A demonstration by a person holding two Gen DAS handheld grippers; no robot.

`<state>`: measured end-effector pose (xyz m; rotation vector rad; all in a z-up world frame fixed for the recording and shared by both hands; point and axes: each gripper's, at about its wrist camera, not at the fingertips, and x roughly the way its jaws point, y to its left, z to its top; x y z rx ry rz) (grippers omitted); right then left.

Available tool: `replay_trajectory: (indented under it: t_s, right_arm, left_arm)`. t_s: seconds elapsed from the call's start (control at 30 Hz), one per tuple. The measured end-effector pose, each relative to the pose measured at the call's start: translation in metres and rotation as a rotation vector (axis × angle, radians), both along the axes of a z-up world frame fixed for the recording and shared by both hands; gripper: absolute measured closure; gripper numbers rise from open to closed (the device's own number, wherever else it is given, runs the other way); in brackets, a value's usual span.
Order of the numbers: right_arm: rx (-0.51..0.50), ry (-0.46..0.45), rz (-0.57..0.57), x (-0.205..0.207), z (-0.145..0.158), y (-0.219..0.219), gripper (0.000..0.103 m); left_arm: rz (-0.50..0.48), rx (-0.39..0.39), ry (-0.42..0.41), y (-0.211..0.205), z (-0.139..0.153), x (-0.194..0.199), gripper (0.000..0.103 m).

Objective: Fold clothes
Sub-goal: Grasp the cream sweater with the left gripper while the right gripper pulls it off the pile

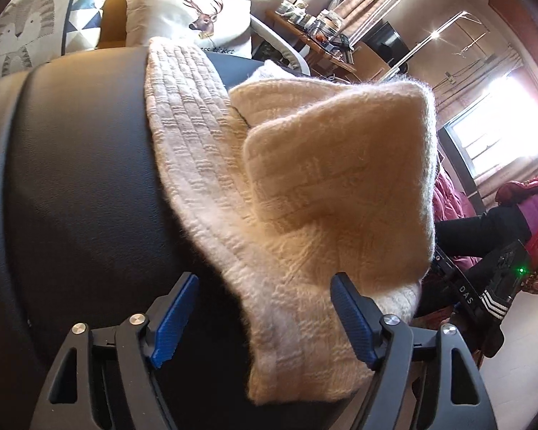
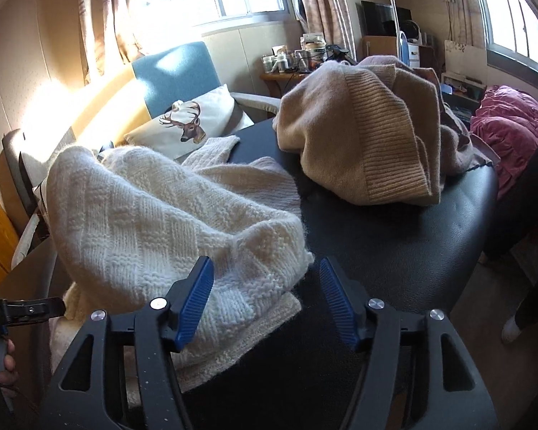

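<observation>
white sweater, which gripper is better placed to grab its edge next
Left, probably. The left gripper is open with the white sweater hem lying between its fingers. The right gripper is open too, but over the black table beside the hem.

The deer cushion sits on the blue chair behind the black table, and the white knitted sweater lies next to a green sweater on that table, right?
Nearly. The second sweater is tan, not green; the right wrist view shows it heaped on the black table beyond the white knitted sweater. The deer cushion does sit on the blue chair behind the table.
</observation>
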<state>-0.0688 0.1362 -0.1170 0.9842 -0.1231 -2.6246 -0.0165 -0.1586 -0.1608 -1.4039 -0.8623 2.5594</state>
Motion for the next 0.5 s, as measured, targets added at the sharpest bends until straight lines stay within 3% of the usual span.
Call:
replay_trajectory:
  t_s: [0.2, 0.27, 0.33, 0.5]
  right_arm:
    - [0.003, 0.048, 0.018, 0.007, 0.007, -0.002, 0.038]
    - [-0.002, 0.055, 0.023, 0.010, 0.009, -0.004, 0.038]
    - [-0.003, 0.065, 0.025, 0.013, 0.010, -0.005, 0.038]
    - [0.002, 0.092, 0.000, 0.020, 0.013, -0.005, 0.038]
  left_arm:
    - [-0.041, 0.034, -0.040, 0.015, -0.015, -0.018, 0.058]
    - [-0.042, 0.039, -0.027, 0.017, -0.013, -0.018, 0.077]
    - [-0.035, 0.038, 0.000, 0.018, -0.008, -0.016, 0.087]
    - [-0.005, 0.000, 0.088, 0.020, 0.015, -0.002, 0.095]
